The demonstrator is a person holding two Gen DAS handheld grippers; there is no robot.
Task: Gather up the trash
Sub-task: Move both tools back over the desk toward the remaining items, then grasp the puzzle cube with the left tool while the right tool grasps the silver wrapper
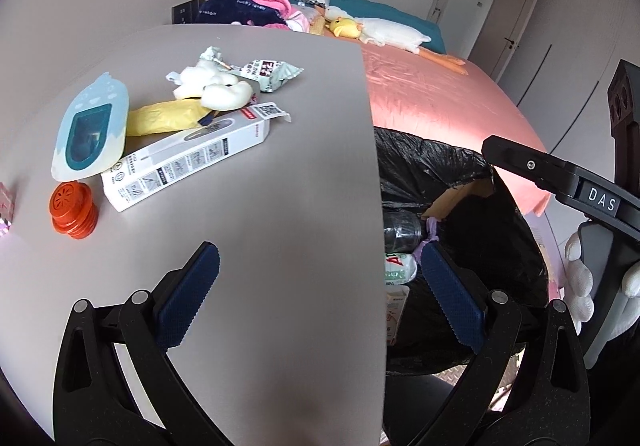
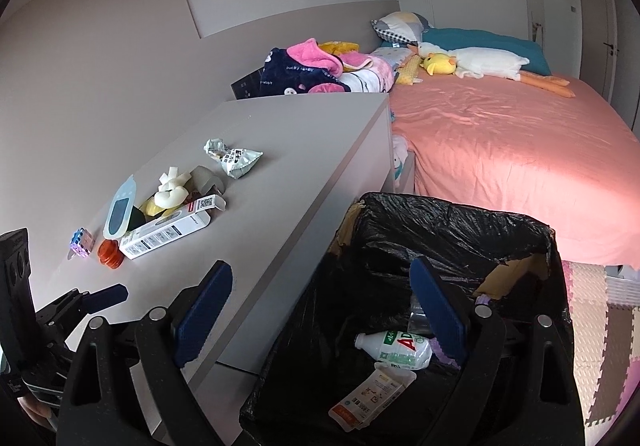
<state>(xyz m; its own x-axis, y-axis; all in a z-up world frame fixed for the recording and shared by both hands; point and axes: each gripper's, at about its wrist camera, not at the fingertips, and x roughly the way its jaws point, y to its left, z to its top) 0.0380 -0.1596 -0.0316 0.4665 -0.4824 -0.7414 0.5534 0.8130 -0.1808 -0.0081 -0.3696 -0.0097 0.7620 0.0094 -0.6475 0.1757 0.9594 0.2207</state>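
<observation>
Trash lies on the grey cabinet top [image 1: 280, 166]: a white carton [image 1: 188, 158], a yellow wrapper [image 1: 164, 120], white foam pieces [image 1: 216, 86], a green-white snack bag [image 1: 268, 74], a blue-white package [image 1: 90, 134] and an orange cap [image 1: 74, 212]. My left gripper [image 1: 320, 286] is open and empty over the cabinet's right edge. My right gripper [image 2: 320, 314] is open and empty above the black-lined bin [image 2: 440, 230], which holds a plastic bottle [image 2: 396, 350] and a small carton [image 2: 368, 398]. The right gripper also shows in the left wrist view [image 1: 560, 174].
A bed with a pink cover [image 2: 520, 150] stands behind the bin, with clothes [image 2: 312, 70] and plush toys [image 2: 472, 64] at its head. Foam floor mats [image 2: 600, 326] lie at the right. A small purple item [image 2: 80, 242] sits near the cabinet's left wall.
</observation>
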